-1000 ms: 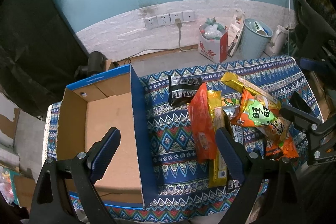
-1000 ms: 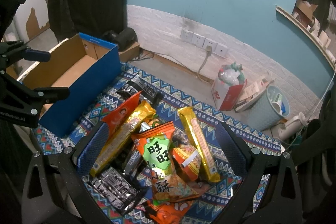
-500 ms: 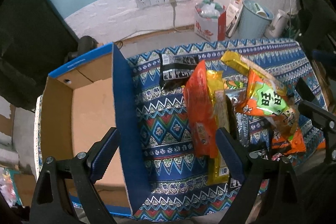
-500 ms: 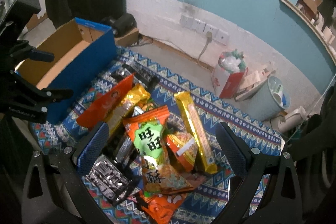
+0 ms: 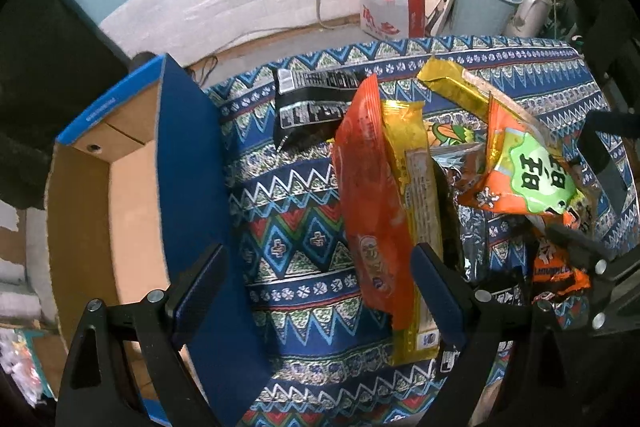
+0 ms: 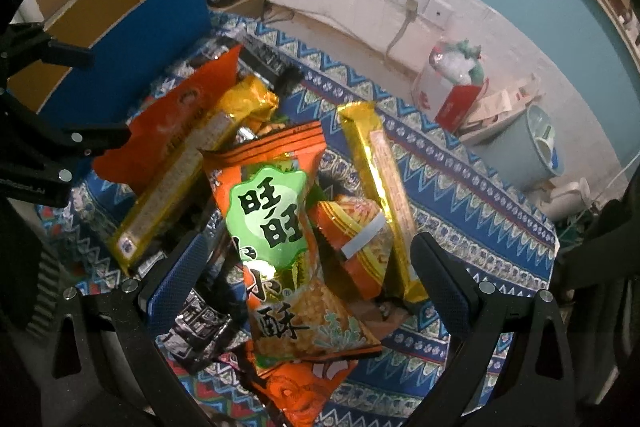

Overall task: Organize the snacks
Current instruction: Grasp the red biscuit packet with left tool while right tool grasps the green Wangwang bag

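I am holding the left gripper (image 5: 316, 283) spread wide and empty over the woven, zigzag-patterned tablecloth (image 5: 296, 211); its ribbed blue pads (image 5: 198, 279) are straddling the glossy blue wall of the open cardboard box (image 5: 188, 163), whose plain brown inside is showing matte and bare. The snack pile is lying just right of that box on the cloth. A long crinkled orange packet (image 5: 368, 195) is leaning against a slim gold foil bar (image 5: 416, 211), with a flat black printed pouch (image 5: 312, 107) behind them. I am keeping the right gripper (image 6: 308, 279) wide too, gripping nothing, its jaws either side of the puffy orange bag with a green label (image 6: 276, 223). Beside it are lying a small triangular orange packet (image 6: 352, 239) and another shiny gold bar (image 6: 380, 183).
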`<act>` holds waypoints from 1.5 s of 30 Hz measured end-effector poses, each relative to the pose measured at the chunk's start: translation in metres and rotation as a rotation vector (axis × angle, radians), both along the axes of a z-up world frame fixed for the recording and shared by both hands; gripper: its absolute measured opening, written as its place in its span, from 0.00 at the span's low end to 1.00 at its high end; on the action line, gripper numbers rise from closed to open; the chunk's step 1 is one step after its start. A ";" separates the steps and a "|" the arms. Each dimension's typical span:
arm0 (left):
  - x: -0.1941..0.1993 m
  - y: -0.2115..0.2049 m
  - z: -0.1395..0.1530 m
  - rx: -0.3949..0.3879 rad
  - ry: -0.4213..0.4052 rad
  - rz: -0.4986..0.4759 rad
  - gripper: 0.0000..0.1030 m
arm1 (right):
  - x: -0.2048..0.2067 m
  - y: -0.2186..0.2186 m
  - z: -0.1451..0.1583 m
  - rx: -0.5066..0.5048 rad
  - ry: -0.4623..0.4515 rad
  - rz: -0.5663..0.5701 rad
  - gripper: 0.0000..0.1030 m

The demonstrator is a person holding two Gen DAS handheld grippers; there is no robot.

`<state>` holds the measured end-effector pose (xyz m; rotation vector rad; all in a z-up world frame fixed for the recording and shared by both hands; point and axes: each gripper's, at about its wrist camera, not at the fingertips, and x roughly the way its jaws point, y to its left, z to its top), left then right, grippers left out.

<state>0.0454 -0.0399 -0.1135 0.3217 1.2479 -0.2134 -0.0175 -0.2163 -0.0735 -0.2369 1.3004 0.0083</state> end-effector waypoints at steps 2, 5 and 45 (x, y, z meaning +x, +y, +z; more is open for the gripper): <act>0.004 -0.001 -0.005 -0.011 0.016 0.007 0.90 | 0.002 0.001 -0.008 -0.006 0.018 0.010 0.97; 0.010 -0.004 -0.013 -0.015 0.032 0.010 0.90 | 0.004 0.003 -0.019 -0.022 0.041 0.024 0.97; 0.035 0.004 -0.021 -0.147 0.035 0.060 0.23 | 0.021 -0.019 -0.026 0.084 0.006 -0.008 0.34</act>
